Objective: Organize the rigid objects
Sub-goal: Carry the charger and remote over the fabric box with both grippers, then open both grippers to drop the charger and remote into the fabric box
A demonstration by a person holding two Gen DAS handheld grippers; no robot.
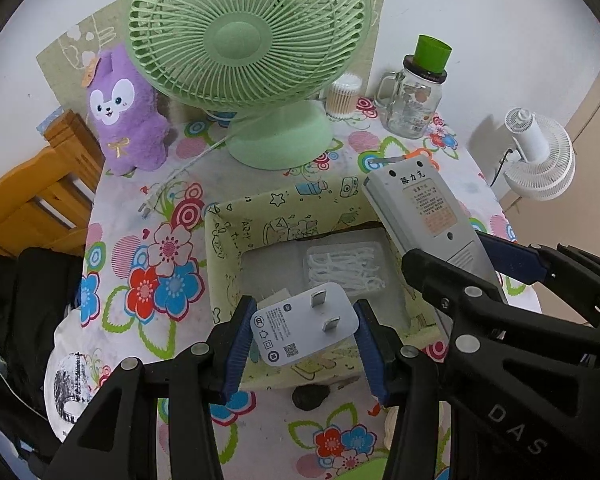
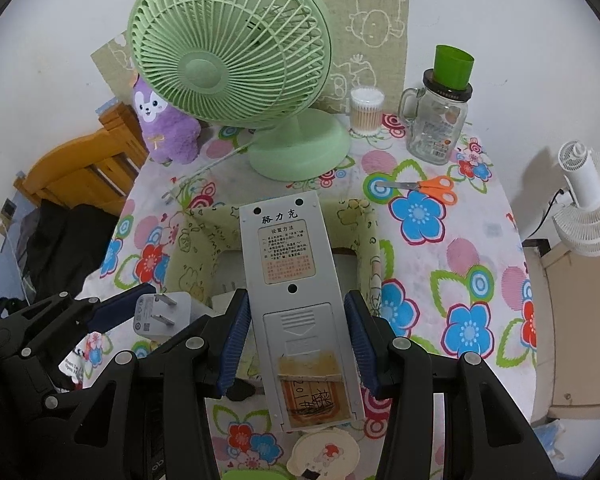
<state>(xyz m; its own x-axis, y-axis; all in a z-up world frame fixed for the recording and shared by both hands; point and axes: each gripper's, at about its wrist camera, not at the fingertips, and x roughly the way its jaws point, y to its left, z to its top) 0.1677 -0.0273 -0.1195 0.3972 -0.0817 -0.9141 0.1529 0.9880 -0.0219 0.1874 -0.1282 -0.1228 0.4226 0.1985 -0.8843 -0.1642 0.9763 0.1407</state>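
My left gripper is shut on a white plug adapter, prongs up, held over the near edge of a green printed fabric box. The box holds a clear pack of floss picks. My right gripper is shut on a long grey remote control, back side up, held above the same box. The remote and right gripper show at the right of the left wrist view. The adapter shows at the left of the right wrist view.
A green desk fan, purple plush, cotton swab tub and glass jar with green cup stand at the back of the floral table. Orange scissors lie behind the box. A wooden chair is left, a white fan right.
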